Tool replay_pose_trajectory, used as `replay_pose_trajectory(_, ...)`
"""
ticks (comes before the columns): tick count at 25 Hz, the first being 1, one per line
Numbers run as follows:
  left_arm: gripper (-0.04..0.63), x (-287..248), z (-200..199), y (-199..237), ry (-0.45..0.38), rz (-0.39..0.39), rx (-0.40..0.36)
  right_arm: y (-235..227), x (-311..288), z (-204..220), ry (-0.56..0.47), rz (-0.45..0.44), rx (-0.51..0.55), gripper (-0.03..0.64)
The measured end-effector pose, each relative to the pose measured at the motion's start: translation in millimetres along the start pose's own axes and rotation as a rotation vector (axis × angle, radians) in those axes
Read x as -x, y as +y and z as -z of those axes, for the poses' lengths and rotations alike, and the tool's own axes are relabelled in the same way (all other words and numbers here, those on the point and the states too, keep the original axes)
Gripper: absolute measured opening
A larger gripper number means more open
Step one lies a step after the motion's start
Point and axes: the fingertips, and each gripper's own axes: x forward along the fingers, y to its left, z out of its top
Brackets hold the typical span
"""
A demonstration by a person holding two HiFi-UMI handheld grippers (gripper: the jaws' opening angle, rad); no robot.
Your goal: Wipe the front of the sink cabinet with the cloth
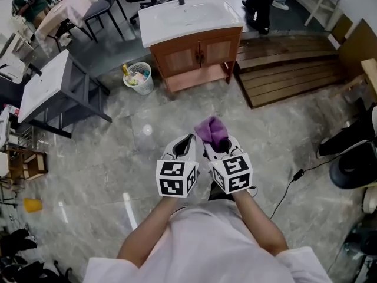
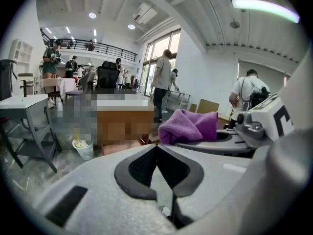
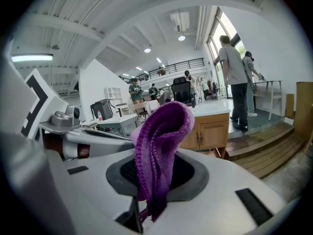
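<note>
1. The right hand-held gripper [image 3: 157, 176] pinches the purple cloth [image 3: 162, 131] between its jaws, and the cloth rises out of them in a folded bunch.
2. The left hand-held gripper [image 2: 156, 151] has its jaws pressed together, with nothing between them.
3. In the head view, the two hand-held grippers sit side by side, just beside each other, in front of the person's body and above the grey marbled floor [image 1: 118, 146].
4. The sink cabinet [image 1: 197, 53] stands well apart from the cloth, farther ahead. Its two wooden doors are shut beneath a white sink top [image 1: 188, 17].
5. A white waste bin [image 1: 139, 78] stands just beside the cabinet's left end, and a slatted wooden platform [image 1: 288, 69] lies at its right.
</note>
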Motion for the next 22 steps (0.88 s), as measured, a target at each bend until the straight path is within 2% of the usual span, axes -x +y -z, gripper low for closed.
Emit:
replay_pose_trajectory(12, 0.006, -104, -64, -7, -0.017, -0.138, 0.027, -106, -51, -44, 0.006, -0.141, 0.025, 0.080)
replay_pose_trajectory(22, 0.006, -137, -83, 7, -0.019, -0.217, 0.025, -133, -85, -55, 0.010, -0.225, 0.063, 0.080)
